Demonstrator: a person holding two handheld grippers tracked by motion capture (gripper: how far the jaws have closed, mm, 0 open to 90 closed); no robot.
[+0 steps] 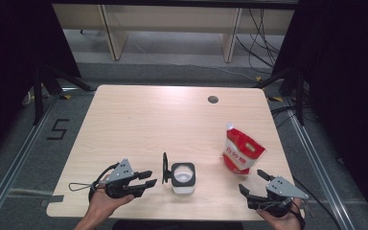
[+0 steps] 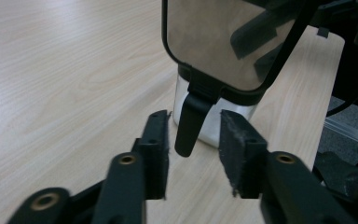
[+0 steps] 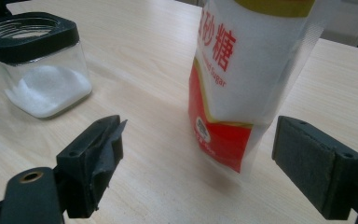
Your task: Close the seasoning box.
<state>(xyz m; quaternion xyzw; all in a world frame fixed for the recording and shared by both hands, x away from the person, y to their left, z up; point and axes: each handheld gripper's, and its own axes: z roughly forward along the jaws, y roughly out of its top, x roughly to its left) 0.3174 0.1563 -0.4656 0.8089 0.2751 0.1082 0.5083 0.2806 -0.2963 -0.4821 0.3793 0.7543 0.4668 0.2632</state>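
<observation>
While both hands rest at the near edge of the table, the left gripper lies level and points at the jar, which stands near the front edge, slightly left of centre. That jar is clear glass with a black square collar and holds a low layer of white grains; the right gripper view shows it as well. Its lid is hinged open and stands upright on the side facing the left gripper.

From the left gripper view, the lid rises above the jar, and a black tab hangs down from the hinge side. This tab lies between the left gripper pads. Its jaws are partly closed, with a narrow gap on each side of the tab; the pads do not press on it, so nothing is gripped.

At the right front of the table, the right gripper is held with its jaws spread wide and nothing between them. It points toward the pouch, a red and white stand-up bag with a spout at its top left corner. That pouch stands upright, to the right of the jar and well apart from it.

Seen from the right gripper view, the pouch stands just beyond the right gripper pads, nearer the right-hand pad, without touching either. A round hole sits in the tabletop near the far edge.
</observation>
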